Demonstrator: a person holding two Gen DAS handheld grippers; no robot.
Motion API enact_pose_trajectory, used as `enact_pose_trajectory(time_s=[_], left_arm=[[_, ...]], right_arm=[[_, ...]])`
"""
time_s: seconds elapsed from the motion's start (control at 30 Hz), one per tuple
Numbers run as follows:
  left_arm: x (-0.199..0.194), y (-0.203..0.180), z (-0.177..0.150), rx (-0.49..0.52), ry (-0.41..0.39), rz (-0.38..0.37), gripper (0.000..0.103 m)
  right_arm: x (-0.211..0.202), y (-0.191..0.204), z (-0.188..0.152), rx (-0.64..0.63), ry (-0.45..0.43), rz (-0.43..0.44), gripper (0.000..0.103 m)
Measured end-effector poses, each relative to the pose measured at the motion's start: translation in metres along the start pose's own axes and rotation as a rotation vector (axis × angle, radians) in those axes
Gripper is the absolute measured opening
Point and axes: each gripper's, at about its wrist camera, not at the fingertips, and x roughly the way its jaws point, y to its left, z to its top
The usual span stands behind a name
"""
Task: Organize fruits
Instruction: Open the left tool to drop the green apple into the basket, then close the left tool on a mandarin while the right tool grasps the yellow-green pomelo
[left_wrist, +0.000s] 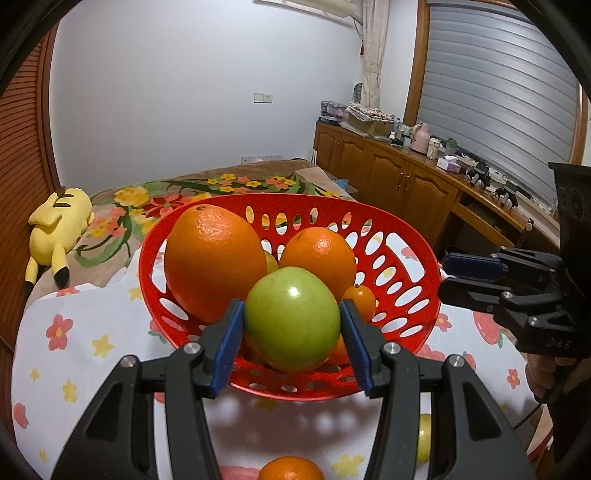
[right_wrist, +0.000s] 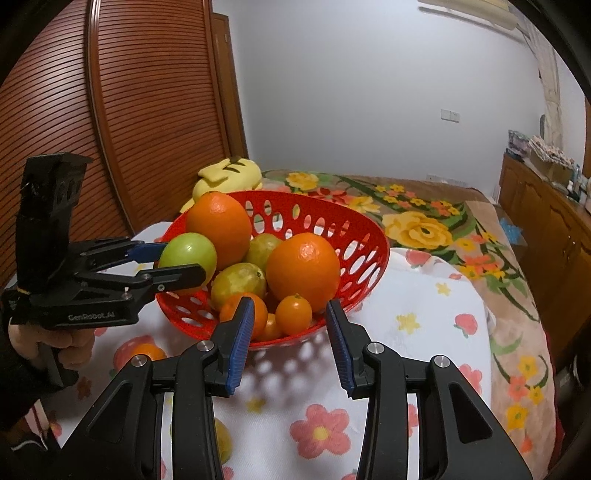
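A red perforated basket (left_wrist: 402, 295) (right_wrist: 362, 229) stands on the flowered white cloth. It holds two big oranges (left_wrist: 210, 262) (right_wrist: 303, 271), yellow-green fruits (right_wrist: 238, 282) and small tangerines (right_wrist: 293, 314). My left gripper (left_wrist: 291, 319) is shut on a green apple (left_wrist: 293, 317) and holds it over the basket's near edge; it shows in the right wrist view (right_wrist: 173, 264) with the apple (right_wrist: 186, 253). My right gripper (right_wrist: 290, 341) is open and empty, just in front of the basket; it shows at the right of the left wrist view (left_wrist: 476, 275).
A loose tangerine (left_wrist: 290, 469) (right_wrist: 147, 350) and a yellow fruit (left_wrist: 424, 437) (right_wrist: 221, 439) lie on the cloth (right_wrist: 406, 369) before the basket. A yellow plush toy (left_wrist: 59, 232) lies on the flowered bed behind. Wooden cabinets (left_wrist: 399, 177) line the right wall.
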Motion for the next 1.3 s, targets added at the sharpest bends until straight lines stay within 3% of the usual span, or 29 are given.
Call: enact_pose_trajectory(time_s=[0.2, 0.27, 0.6, 1.3], left_arm=[[0.003, 0.0, 0.002, 0.0, 0.006, 0.006, 0.052], [0.0, 0.001, 0.002, 0.0, -0.013, 0.004, 0.06], [-0.024, 0.002, -0.006, 0.004, -0.041, 0.001, 0.062], [-0.044, 0.014, -0.085, -0.015, 0.044, 0.024, 0.063]], right_arm=[[-0.007, 0.002, -0.007, 0.006, 0.004, -0.01, 0.041], [-0.011, 0.003, -0.01, 0.008, 0.007, -0.012, 0.041], [-0.026, 0.016, -0.022, 0.019, 0.007, -0.028, 0.041], [-0.021, 0.051, -0.07, 0.108, 0.068, -0.017, 0.056]])
